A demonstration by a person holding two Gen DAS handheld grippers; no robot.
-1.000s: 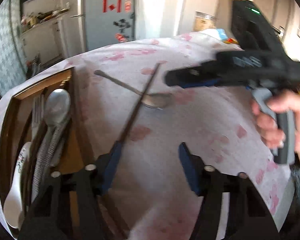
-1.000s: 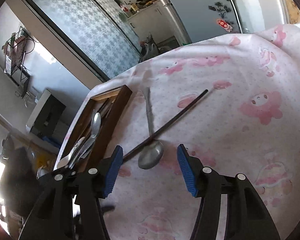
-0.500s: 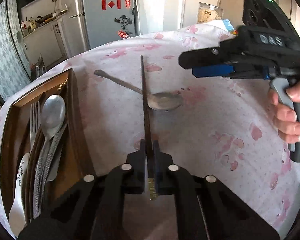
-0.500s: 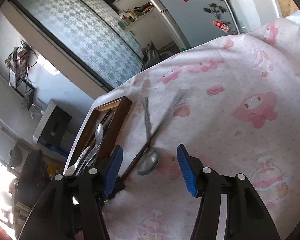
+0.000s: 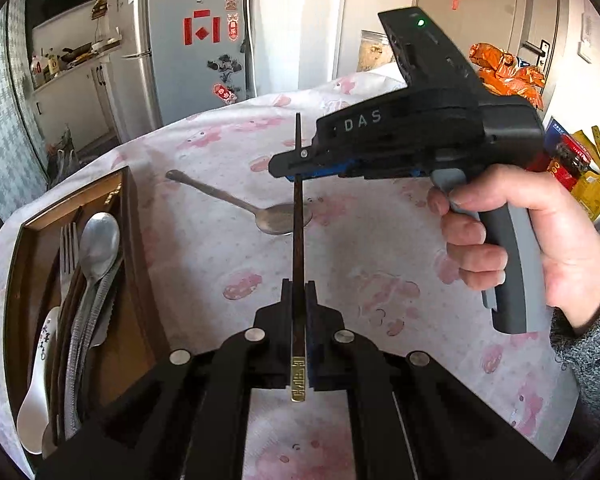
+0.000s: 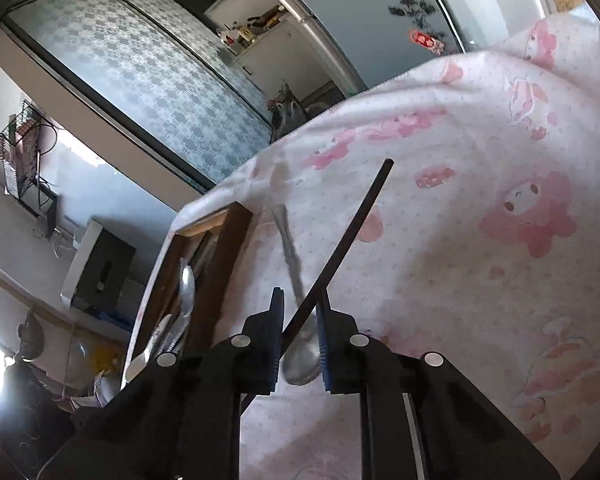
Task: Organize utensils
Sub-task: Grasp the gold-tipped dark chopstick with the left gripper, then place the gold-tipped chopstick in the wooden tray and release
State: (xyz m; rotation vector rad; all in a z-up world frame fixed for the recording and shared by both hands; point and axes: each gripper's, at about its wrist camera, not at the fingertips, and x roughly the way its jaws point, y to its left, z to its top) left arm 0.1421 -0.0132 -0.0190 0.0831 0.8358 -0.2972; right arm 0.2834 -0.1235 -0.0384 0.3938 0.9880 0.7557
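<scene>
slim dark chopstick [image 5: 298, 216], gold-capped end

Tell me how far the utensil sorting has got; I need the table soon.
Done: a fork, spoons and a white ladle lie in the wooden tray. In hand: the left tongs clamp a dark chopstick; the right tongs are closing around it. Left: that chopstick and the metal spoon on the tablecloth.

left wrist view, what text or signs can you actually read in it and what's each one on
"DAS" on the side of the right gripper, white letters on black.
Engraved mark on the gold end of the chopstick: too small to read.
Red stickers on the fridge: characters blurred, not readable.
Dark writing on the white spoon in the wooden tray: too small to read.
Red and yellow boxes at the right edge: print not readable.
</scene>
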